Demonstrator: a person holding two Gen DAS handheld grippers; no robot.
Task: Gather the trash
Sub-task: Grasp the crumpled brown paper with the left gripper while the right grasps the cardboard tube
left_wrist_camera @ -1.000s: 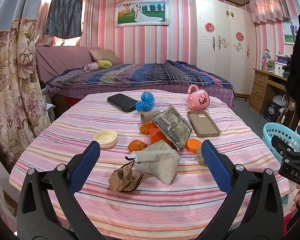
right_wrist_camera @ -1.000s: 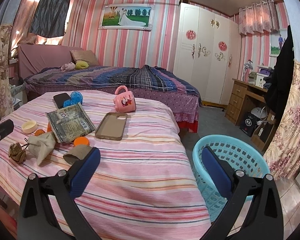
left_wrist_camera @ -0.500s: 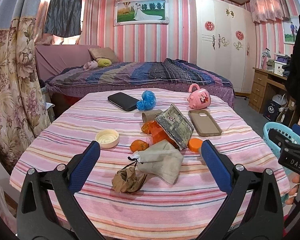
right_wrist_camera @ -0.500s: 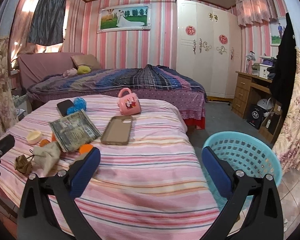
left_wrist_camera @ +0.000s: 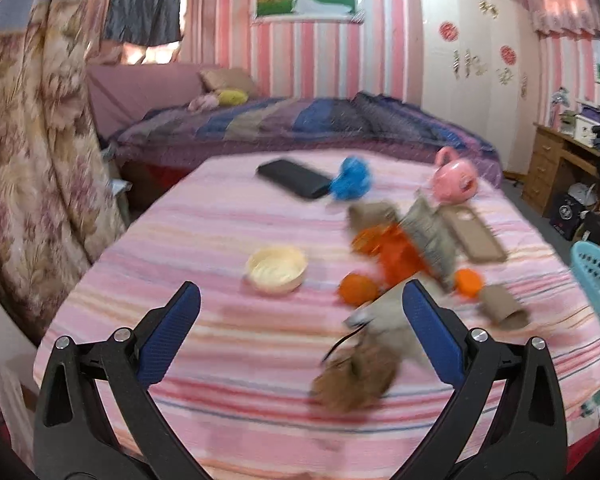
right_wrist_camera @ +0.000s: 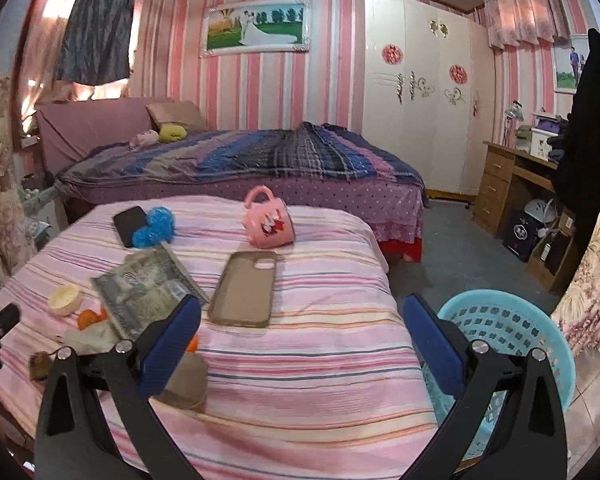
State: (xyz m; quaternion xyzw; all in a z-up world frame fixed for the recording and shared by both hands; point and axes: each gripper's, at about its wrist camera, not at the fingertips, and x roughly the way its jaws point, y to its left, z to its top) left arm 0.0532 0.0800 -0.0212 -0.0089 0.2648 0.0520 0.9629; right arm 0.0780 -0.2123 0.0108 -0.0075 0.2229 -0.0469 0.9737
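Trash lies on the pink striped table (left_wrist_camera: 204,240): a crumpled brown paper ball (left_wrist_camera: 354,378), a grey cloth pouch (left_wrist_camera: 384,320), an orange wrapper (left_wrist_camera: 396,256), a silvery foil packet (left_wrist_camera: 430,236), cardboard tubes (left_wrist_camera: 500,306), an orange cap (left_wrist_camera: 468,280) and a cream lid (left_wrist_camera: 276,268). My left gripper (left_wrist_camera: 300,336) is open and empty, above the near table edge, left of the paper ball. My right gripper (right_wrist_camera: 300,340) is open and empty over the table's right part; a cardboard tube (right_wrist_camera: 188,376) lies by its left finger. The blue basket (right_wrist_camera: 508,344) stands on the floor at the right.
A black phone (left_wrist_camera: 292,178), a blue scrunchy ball (left_wrist_camera: 350,178), a pink mug (right_wrist_camera: 268,224) and a tan phone case (right_wrist_camera: 246,288) lie further back. A bed (right_wrist_camera: 260,160) stands behind the table, a floral curtain (left_wrist_camera: 28,140) at the left, a wooden desk (right_wrist_camera: 512,184) at the right.
The left gripper has swung left and forward, so the trash pile sits more to its right; its view is blurred. The right gripper has moved closer over the table.
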